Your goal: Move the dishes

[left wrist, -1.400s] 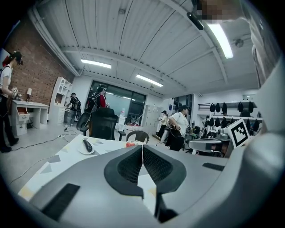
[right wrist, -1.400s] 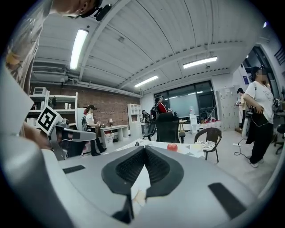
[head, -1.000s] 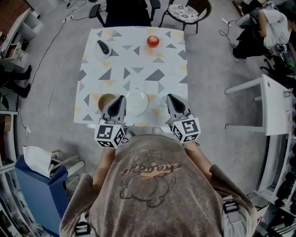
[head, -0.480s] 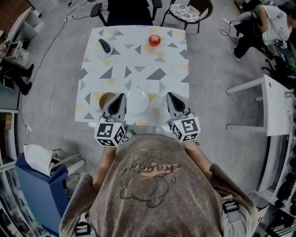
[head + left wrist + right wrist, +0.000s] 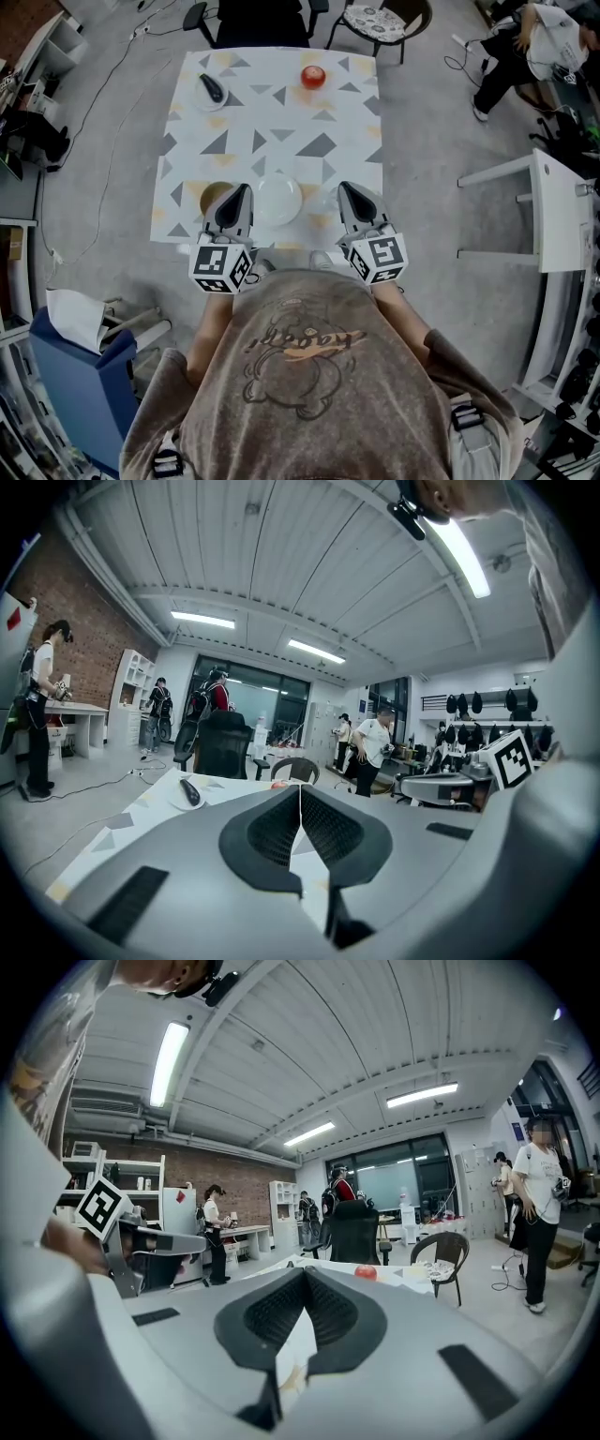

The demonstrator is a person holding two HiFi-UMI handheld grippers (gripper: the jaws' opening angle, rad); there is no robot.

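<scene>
A white plate (image 5: 278, 200) lies near the front edge of the table (image 5: 281, 141), which has a triangle-patterned cloth. Left of it sits a brown bowl (image 5: 215, 196), partly hidden by my left gripper (image 5: 240, 190). At the far side are a red apple (image 5: 312, 77) (image 5: 366, 1272) and a small plate with a dark object (image 5: 211, 91) (image 5: 187, 792). My left gripper (image 5: 300, 794) hovers left of the white plate, jaws together and empty. My right gripper (image 5: 345, 190) (image 5: 305, 1274) hovers right of the plate, also shut on nothing.
A black office chair (image 5: 261, 19) and a wicker chair (image 5: 375, 21) stand at the table's far side. A white side table (image 5: 562, 211) is to the right, a blue seat (image 5: 80, 361) at the lower left. People stand around the room.
The head view has shifted slightly. Both grippers and the dishes keep their places.
</scene>
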